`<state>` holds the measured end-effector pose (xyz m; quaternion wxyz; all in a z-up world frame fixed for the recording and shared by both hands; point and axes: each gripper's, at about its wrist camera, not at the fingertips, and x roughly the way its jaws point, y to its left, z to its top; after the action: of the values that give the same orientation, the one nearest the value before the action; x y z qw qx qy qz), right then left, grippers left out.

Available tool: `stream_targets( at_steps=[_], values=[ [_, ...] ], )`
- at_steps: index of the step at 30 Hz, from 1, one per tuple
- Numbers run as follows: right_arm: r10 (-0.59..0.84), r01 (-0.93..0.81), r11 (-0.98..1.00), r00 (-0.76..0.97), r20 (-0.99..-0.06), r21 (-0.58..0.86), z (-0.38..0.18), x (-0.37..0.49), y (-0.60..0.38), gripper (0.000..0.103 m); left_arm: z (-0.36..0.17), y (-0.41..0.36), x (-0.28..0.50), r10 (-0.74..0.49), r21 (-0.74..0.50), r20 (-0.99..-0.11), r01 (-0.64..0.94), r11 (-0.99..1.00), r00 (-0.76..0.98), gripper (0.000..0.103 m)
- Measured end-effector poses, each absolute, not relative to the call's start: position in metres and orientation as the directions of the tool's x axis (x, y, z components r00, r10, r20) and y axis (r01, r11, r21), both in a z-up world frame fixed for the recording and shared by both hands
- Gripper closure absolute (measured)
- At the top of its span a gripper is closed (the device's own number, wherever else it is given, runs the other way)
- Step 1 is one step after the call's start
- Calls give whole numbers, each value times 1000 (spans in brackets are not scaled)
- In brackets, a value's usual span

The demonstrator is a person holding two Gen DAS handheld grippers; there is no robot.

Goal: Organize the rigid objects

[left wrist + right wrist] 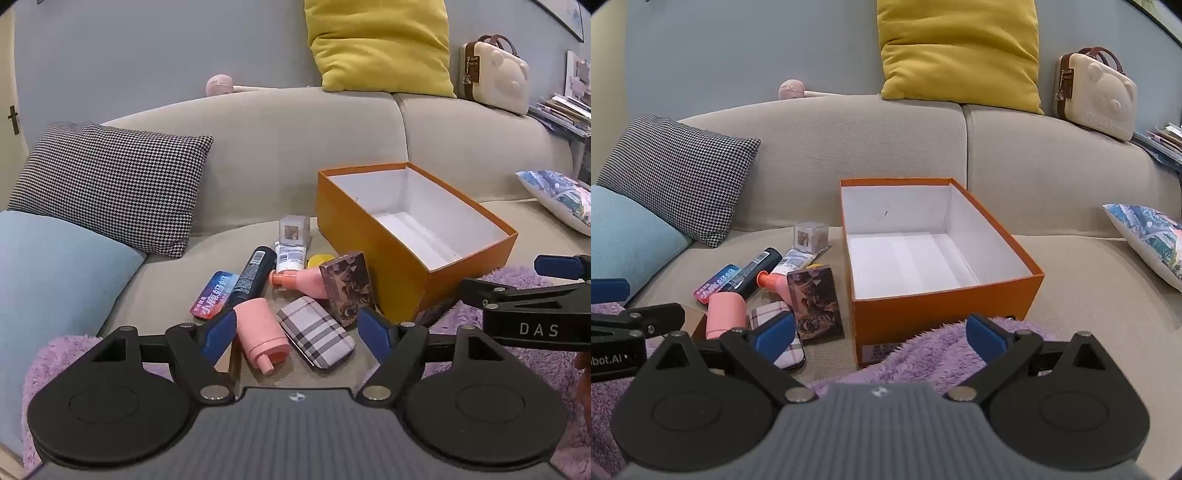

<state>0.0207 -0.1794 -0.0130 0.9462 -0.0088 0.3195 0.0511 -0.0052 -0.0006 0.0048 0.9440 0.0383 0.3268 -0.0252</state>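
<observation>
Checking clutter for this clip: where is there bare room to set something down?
The orange box is empty inside. Bare sofa seat lies between the box and the printed cushion. Crowded: the pile left of the box, around the pink bottle and plaid case.

box: orange box at frame centre, open, white inside
clutter: left of centre, a patterned card box, pink bottle, plaid case
right gripper: lower frame, fingers spread wide, nothing between
blanket: purple fleece touches box front
</observation>
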Motion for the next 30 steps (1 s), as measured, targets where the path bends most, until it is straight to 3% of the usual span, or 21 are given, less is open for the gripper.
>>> stream_targets(
  at_steps=[30],
  values=[
    [92, -108, 994, 792, -604, 10, -10, 19, -178, 4, 5, 3, -6, -5, 68, -622, 61, 996, 783, 15]
  ],
)
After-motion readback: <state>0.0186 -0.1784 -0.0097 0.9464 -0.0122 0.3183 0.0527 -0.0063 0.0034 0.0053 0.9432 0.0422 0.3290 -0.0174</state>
